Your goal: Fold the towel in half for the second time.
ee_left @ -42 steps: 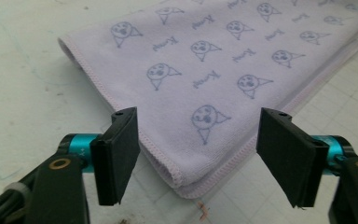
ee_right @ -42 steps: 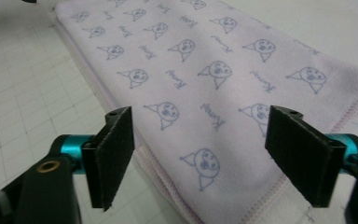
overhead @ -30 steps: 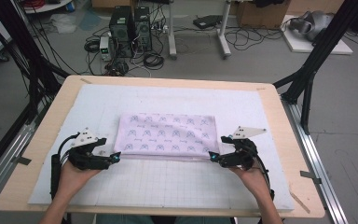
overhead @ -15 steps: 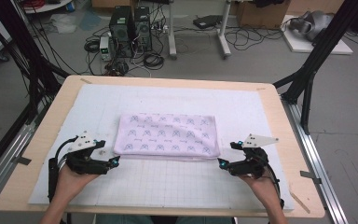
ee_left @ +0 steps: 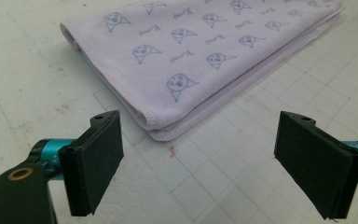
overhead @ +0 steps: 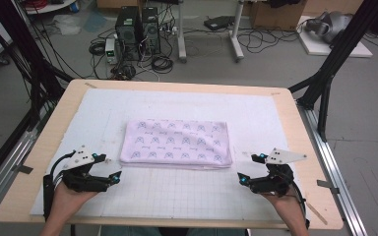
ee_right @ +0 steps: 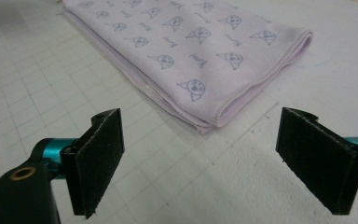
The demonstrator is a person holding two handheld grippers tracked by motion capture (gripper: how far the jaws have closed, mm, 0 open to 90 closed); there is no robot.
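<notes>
Lilac folded cloth [overhead: 177,142] lies flat between left claw [overhead: 114,175] and right claw [overhead: 241,178], both wide, empty; gripper views reveal its layered, stitched corners.

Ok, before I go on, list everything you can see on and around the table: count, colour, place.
Folded cloth: one, pale lilac with small printed faces, flat at the middle of the mat, touched by neither claw.
Gridded mat: one, white, covering most of the tabletop.
Table: one, light wood rim, black frame legs at its sides.
Computer towers: two, black, on the floor beyond the far edge, amid cables.
Left claw: one, black with teal fittings, jaws wide apart, off the cloth's near left corner.
Right claw: one, black with teal fittings, jaws wide apart, off the cloth's near right corner.
Hands: two, at the table's near edge, one holding each claw.
</notes>
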